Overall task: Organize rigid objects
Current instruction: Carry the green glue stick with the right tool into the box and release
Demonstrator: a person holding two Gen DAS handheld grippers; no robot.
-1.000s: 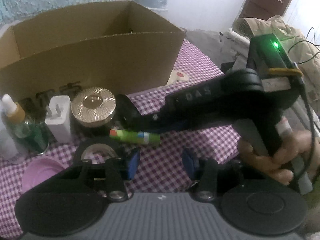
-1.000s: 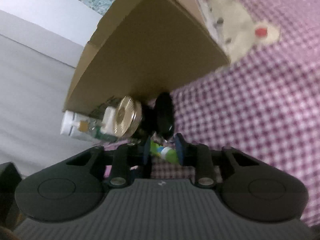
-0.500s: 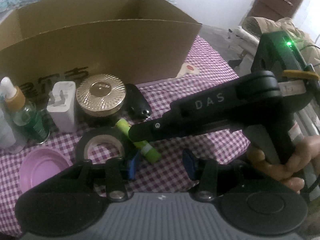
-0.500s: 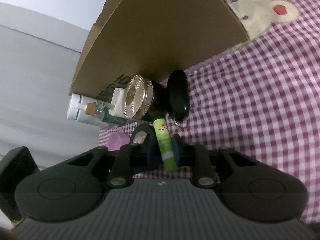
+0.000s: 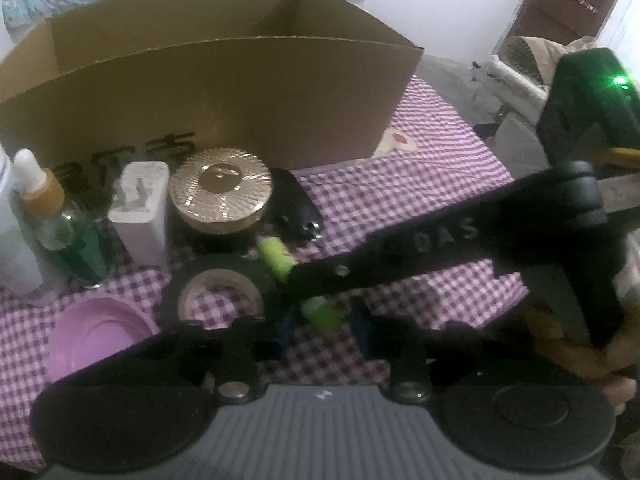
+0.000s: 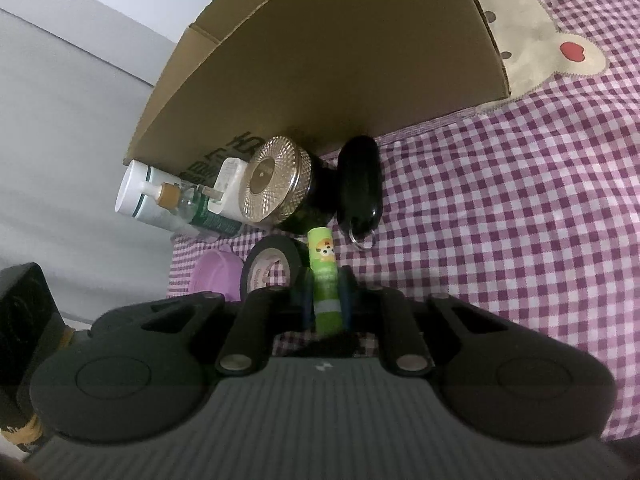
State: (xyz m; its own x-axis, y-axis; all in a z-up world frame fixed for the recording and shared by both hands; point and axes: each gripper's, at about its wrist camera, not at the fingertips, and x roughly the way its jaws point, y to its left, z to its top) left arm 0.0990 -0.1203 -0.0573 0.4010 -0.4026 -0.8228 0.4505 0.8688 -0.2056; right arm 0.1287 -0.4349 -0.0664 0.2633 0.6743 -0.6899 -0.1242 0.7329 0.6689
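My right gripper [image 6: 326, 300] is shut on a green tube [image 6: 325, 276] with a cartoon label and holds it just above the checked cloth; the tube also shows in the left wrist view [image 5: 276, 258], under the right gripper's arm [image 5: 420, 248]. My left gripper [image 5: 322, 330] is open and empty, low over the cloth, just behind the tube. A gold-lidded jar [image 5: 220, 192], a black key fob [image 5: 296, 210], a white plug [image 5: 140, 210], a dropper bottle [image 5: 52, 224], a black tape roll [image 5: 218, 292] and a pink lid [image 5: 94, 334] lie in front of the cardboard box [image 5: 224, 92].
A white bottle [image 6: 138, 196] stands at the far left of the row. The purple checked cloth [image 6: 500, 220] with a bear patch [image 6: 536, 52] stretches to the right of the box. A chair with clothes [image 5: 532, 60] stands beyond the table.
My right gripper has closed on the green tube, turned it end-on and drawn it back from the row, towards my left gripper. My left gripper has drawn back a little.
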